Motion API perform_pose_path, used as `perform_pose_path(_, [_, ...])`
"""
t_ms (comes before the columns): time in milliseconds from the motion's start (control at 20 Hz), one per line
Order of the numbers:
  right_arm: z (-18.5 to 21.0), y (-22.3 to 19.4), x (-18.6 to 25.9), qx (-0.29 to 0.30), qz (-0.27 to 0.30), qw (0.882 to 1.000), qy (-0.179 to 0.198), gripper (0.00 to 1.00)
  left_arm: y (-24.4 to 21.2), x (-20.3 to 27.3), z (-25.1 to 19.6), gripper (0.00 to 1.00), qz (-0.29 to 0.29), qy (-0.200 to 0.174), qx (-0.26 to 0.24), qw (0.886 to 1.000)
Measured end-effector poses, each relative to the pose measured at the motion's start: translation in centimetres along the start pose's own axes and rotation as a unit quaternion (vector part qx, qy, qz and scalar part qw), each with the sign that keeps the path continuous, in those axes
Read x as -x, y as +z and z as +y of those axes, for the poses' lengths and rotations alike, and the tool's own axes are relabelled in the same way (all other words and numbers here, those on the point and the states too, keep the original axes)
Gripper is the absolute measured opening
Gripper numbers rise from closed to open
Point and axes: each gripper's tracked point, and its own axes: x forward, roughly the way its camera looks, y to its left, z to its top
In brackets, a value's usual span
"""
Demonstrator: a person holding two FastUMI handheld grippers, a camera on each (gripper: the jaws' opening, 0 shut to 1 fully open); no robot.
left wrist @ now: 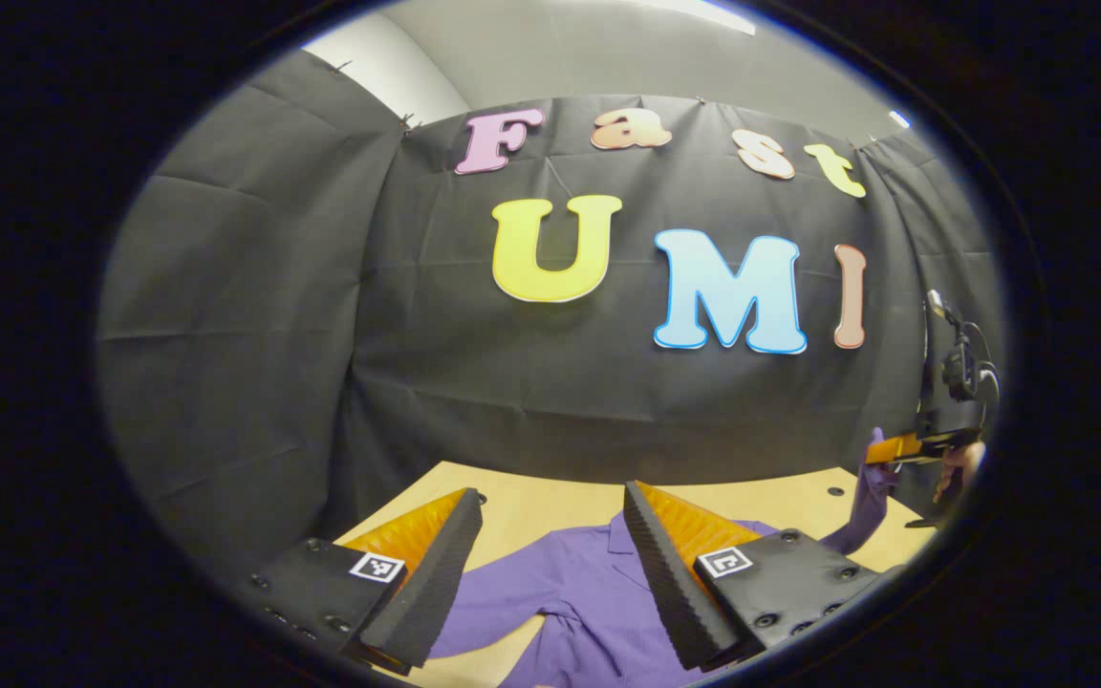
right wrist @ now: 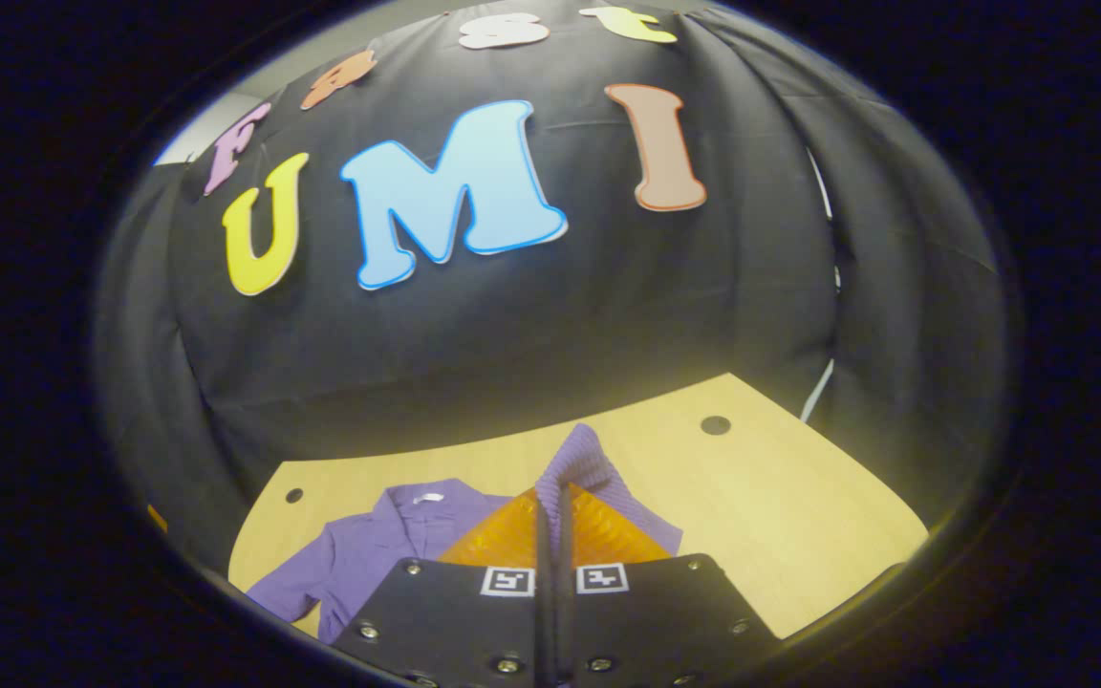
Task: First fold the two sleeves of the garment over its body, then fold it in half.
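Here the wooden table [right wrist: 799, 516] fills the lower part of both views, backed by the booth's black cloth wall [left wrist: 254, 315], and I place everything else against that table. On it lies the purple garment [left wrist: 589, 592], a collared shirt spread flat toward the table's far edge, its collar [right wrist: 417, 499] turned to the wall. In the right gripper view one short sleeve [right wrist: 288, 588] rests flat on the wood at the table's left side. The other sleeve [right wrist: 584, 463] is lifted off the table surface: my right gripper [right wrist: 552, 497] has its two fingers pressed together on that cloth, and a fold of purple stands up between and above the tips. In the left gripper view that same right gripper [left wrist: 904, 447] hangs above the table's right corner, a hand around it, with the purple sleeve [left wrist: 866, 506] trailing from it down to the shirt. My left gripper [left wrist: 550, 564] hovers over the near part of the garment with its fingers spread wide apart, gripping nothing. A few small dark holes [right wrist: 715, 425] dot the table top.
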Motion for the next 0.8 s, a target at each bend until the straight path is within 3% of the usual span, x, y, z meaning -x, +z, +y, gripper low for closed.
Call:
perform_pose_path(400, [12.9,1.3,-1.4,0.061,-0.027,0.992,0.105,0.01,-0.5,2.3,4.0,0.96,0.003,0.017,0.004,1.0])
perform_pose_path(800, [21.8,-6.8,-4.6,0.098,0.044,0.981,0.164,0.01,0.8,5.2,7.7,0.96,-0.01,0.046,0.001,0.999])
